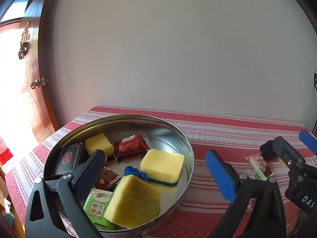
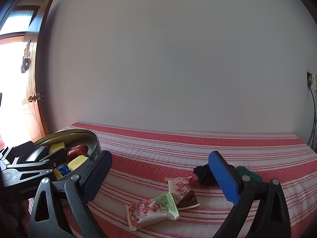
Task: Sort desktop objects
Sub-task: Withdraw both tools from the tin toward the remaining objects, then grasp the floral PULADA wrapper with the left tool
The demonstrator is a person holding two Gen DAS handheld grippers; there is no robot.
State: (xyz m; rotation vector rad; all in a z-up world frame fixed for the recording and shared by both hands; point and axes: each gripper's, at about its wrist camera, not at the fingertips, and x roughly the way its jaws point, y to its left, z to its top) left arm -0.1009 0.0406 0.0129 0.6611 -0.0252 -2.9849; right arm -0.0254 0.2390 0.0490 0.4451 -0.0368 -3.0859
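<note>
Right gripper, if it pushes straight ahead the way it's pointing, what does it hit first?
Probably the two pink-flowered snack packets lying on the striped red tablecloth between the open right gripper fingers, though depth is unclear.

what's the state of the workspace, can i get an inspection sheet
Surface: table in a red striped cloth.
Job's things: round tin holds yellow sponges, red packets, a green tissue pack, a dark box and a blue bundle. Two snack packets lie on the cloth beside a black bundle and a green pad.
Clutter: nothing seen.
Grippers: left gripper open over the tin; right gripper open over the packets.
Cables: cable runs down from a wall socket.
Surroundings: white wall, wooden door.
</note>
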